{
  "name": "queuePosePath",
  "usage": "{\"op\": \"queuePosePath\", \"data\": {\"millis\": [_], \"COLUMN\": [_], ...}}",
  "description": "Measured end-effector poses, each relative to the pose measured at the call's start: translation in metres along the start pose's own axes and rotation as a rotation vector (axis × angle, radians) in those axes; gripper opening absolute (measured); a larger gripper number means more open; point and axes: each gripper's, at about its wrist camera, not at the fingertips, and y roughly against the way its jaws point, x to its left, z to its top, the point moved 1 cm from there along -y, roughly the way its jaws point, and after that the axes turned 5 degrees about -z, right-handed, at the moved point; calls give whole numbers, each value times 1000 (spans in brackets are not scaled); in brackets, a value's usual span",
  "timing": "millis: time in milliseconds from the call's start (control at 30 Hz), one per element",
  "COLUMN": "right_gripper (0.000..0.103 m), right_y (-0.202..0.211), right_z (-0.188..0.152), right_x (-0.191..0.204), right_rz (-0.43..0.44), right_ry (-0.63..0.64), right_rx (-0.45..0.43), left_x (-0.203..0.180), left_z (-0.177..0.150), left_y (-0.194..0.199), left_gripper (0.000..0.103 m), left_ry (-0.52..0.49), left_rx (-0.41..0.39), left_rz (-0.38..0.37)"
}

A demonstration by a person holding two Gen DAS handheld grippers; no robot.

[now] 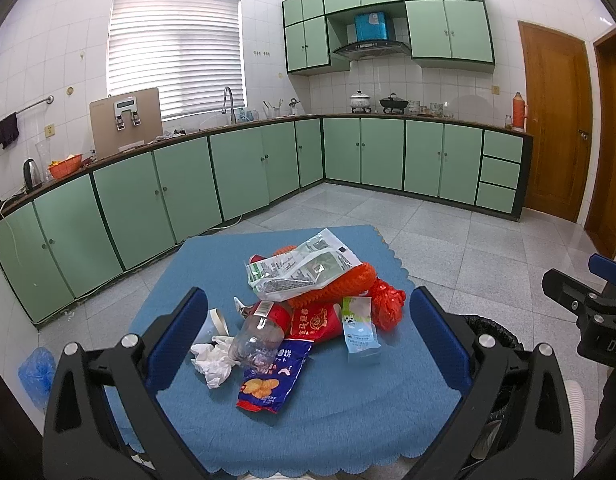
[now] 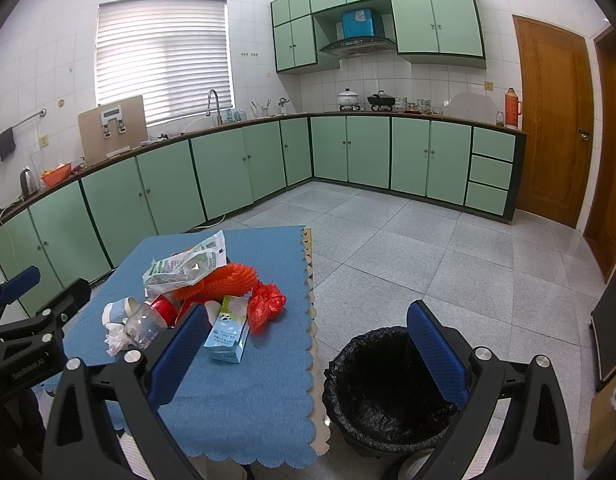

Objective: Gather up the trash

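Observation:
A pile of trash lies on the blue-clothed table (image 1: 348, 412): a clear plastic bottle (image 1: 256, 340), crumpled tissue (image 1: 213, 358), a blue chip bag (image 1: 273, 376), a small carton (image 1: 360, 330), a red plastic bag (image 1: 388, 304), orange foam netting (image 1: 348, 282) and a white-green wrapper (image 1: 299, 268). My left gripper (image 1: 308, 340) is open, empty, above the table's near side. My right gripper (image 2: 308, 340) is open, empty, over the table edge beside the black-lined bin (image 2: 384, 384). The carton (image 2: 227, 330) and red bag (image 2: 265, 304) also show in the right wrist view.
Green kitchen cabinets (image 1: 227, 168) run along the left and far walls. A wooden door (image 1: 556, 120) stands at the right. Grey tiled floor (image 2: 448, 248) surrounds the table. A blue plastic bag (image 1: 35, 368) lies on the floor at the left.

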Motion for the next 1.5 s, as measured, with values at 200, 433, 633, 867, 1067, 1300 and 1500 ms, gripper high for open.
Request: {"op": "queuePosePath", "data": {"millis": [200, 433, 633, 867, 1067, 1300, 1500], "right_gripper": [97, 97, 97, 92, 86, 83, 83], "right_y": [-6, -30, -57, -101, -153, -205, -246], "right_z": [1, 3, 2, 8, 21, 37, 37], "right_x": [3, 4, 16, 41, 71, 103, 123], "right_rz": [11, 36, 65, 154, 244, 321, 369], "right_ry": [-1, -2, 18, 44, 52, 76, 98], "right_rx": [13, 38, 56, 84, 129, 156, 220], "left_x": [2, 33, 69, 104, 130, 163, 172], "left_z": [0, -8, -14, -19, -16, -14, -21], "left_y": [-15, -30, -51, -77, -108, -147, -176], "left_gripper": [98, 98, 98, 98, 98, 97, 97], "left_ry": [2, 19, 51, 86, 90, 126, 158], "left_rx": [5, -2, 8, 15, 19, 70, 124], "left_rz": [7, 62, 134, 190, 241, 229, 210]}}
